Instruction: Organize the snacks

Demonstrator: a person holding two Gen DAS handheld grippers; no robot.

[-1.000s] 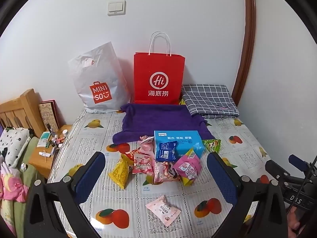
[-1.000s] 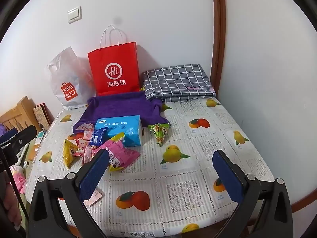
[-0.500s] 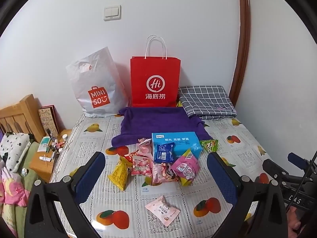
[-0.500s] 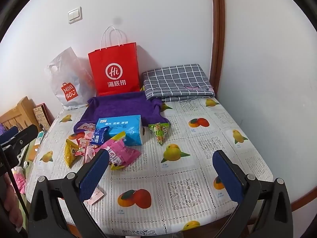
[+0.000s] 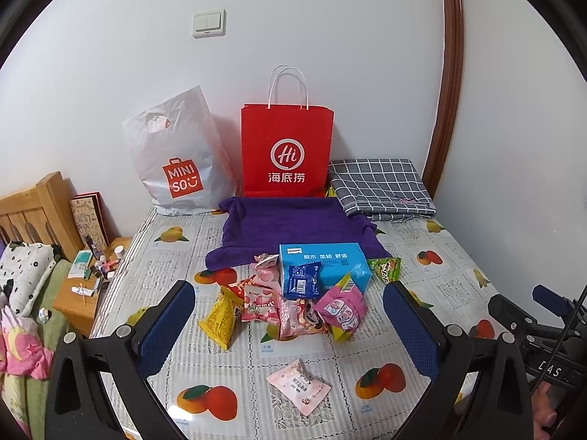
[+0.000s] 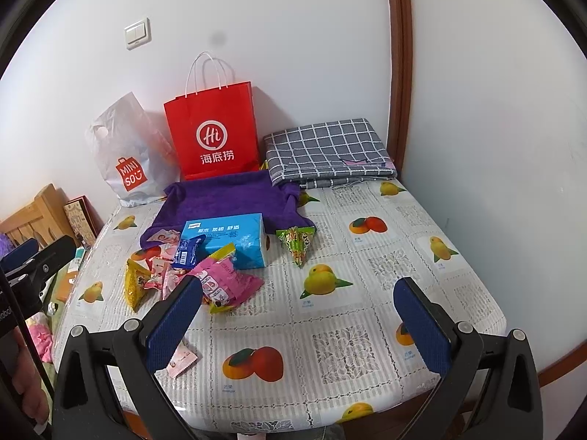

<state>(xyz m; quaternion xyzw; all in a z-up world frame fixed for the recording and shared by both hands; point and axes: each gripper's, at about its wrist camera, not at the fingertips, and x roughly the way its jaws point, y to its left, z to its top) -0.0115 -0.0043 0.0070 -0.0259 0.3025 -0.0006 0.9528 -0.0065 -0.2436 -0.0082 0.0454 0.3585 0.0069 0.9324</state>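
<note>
The snack packets (image 5: 293,304) lie heaped mid-table against the blue tissue box (image 5: 324,262), one pink sachet (image 5: 298,387) apart nearer the edge. Both the left gripper (image 5: 290,324) and right gripper (image 6: 299,324) hover wide and empty; best take the loose sachet first, pinching its crimped edge

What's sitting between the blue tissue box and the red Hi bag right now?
Only the purple towel lies between the blue tissue box and the red bag; nothing rests on that stretch of it. Both wrist views show it.
</note>
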